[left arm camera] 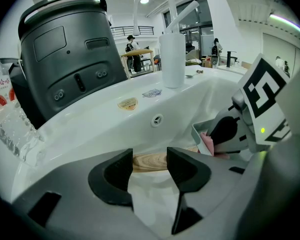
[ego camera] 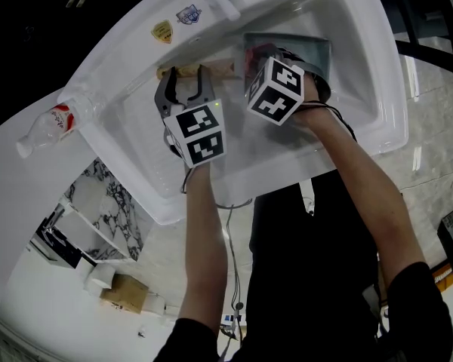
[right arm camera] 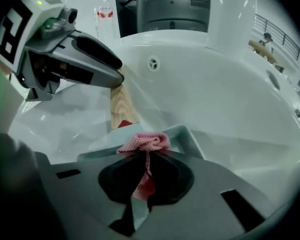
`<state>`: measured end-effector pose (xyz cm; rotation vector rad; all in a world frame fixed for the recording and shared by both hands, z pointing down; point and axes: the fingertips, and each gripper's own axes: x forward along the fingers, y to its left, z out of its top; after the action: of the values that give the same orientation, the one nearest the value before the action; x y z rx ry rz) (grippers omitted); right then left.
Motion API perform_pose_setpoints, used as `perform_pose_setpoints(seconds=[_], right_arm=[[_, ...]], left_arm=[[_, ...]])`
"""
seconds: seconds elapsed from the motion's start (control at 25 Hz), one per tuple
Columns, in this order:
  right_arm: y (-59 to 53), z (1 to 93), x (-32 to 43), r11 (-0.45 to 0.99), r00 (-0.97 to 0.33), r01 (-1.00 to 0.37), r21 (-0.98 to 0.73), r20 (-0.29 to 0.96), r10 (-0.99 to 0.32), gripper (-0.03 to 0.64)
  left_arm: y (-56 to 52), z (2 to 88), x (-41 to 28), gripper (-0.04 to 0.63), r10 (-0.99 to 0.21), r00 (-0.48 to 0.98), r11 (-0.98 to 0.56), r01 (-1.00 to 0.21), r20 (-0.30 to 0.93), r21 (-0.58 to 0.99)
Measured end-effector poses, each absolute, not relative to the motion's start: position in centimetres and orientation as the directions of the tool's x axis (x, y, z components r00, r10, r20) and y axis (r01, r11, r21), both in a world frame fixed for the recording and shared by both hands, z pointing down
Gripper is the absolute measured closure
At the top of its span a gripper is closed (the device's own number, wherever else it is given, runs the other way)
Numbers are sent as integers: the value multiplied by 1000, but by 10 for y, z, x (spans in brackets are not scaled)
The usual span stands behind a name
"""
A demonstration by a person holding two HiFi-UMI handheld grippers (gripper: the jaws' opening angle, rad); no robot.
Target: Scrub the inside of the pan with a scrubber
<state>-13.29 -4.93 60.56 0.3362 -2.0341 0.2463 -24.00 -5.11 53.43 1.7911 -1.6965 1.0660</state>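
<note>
A square grey pan [ego camera: 311, 49] lies in the white sink [ego camera: 377, 119], its wooden handle [ego camera: 221, 68] pointing left. My left gripper [ego camera: 186, 87] stands open at that handle. In the left gripper view the handle [left arm camera: 150, 161] shows across the gap just beyond the fingertips, and the pads do not press it. My right gripper [right arm camera: 146, 173] is shut on a pink scrubber [right arm camera: 146, 142], which bunches at the tips over the pan's rim [right arm camera: 189, 134]. In the head view its marker cube [ego camera: 275, 89] hides its jaws over the pan.
A faucet [ego camera: 220, 0] stands at the sink's back edge, with two stickers [ego camera: 175, 23] beside it. A plastic water bottle [ego camera: 51, 124] lies on the counter at the left. A black appliance [left arm camera: 70, 49] stands behind the sink.
</note>
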Motion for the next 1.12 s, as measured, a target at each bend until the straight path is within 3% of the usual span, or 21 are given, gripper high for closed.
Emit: perform_pose_setpoints(seconds=[0.36,0.88,1.12], right_arm=[[-92,605,-129,898,-366,-399,187,865,-343,580],[-93,615,-49,861,-35,-95,500,862,-505,580],[-92,620,-9,851,101,45,523,845,-525,581]], left_arm=[[-51,534,-240,371,-627,-57,-139,-973,777,-184],[-48,536,-241,370,-615,-62,-132,-975,786,-180],[-49,535,-239,370,-610,-70,-121,-976,789,-180]])
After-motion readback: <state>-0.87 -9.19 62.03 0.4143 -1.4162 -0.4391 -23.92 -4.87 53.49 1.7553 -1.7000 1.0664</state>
